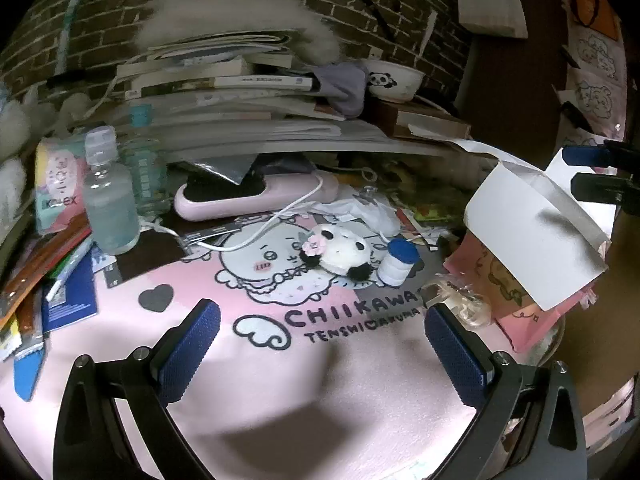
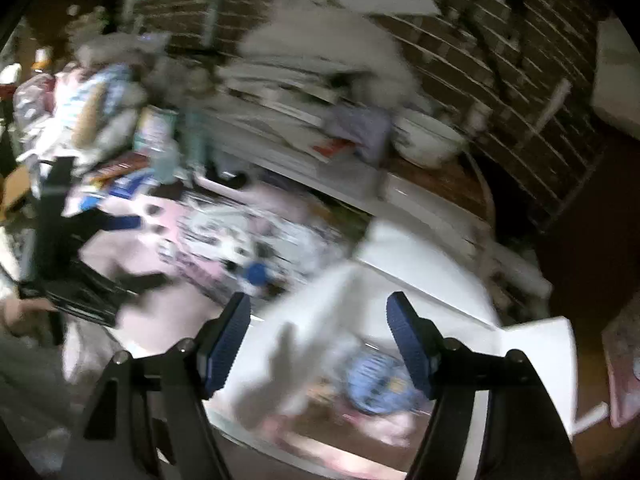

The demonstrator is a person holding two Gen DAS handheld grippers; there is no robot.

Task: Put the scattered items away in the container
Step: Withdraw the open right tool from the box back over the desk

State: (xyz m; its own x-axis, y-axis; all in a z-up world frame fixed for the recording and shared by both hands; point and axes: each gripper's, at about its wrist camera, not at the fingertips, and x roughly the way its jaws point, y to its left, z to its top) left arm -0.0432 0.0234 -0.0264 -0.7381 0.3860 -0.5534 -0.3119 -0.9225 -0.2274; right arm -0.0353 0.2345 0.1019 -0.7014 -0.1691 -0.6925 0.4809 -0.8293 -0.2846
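Note:
A panda plush with a pink flower lies on the pink printed mat. A small white bottle with a blue cap stands just right of it. My left gripper hovers open over the mat, short of both, with nothing between its fingers. To the right stands the white cardboard box, flaps raised, with a pink packet inside. The right wrist view is blurred. There, my right gripper is open above the box, which holds a blue item and pink things. The blue-capped bottle shows beyond it.
A clear bottle, a tissue pack and loose packets crowd the left. A pink device with a white cable lies behind the plush. Stacked books and a panda bowl sit on a shelf before a brick wall.

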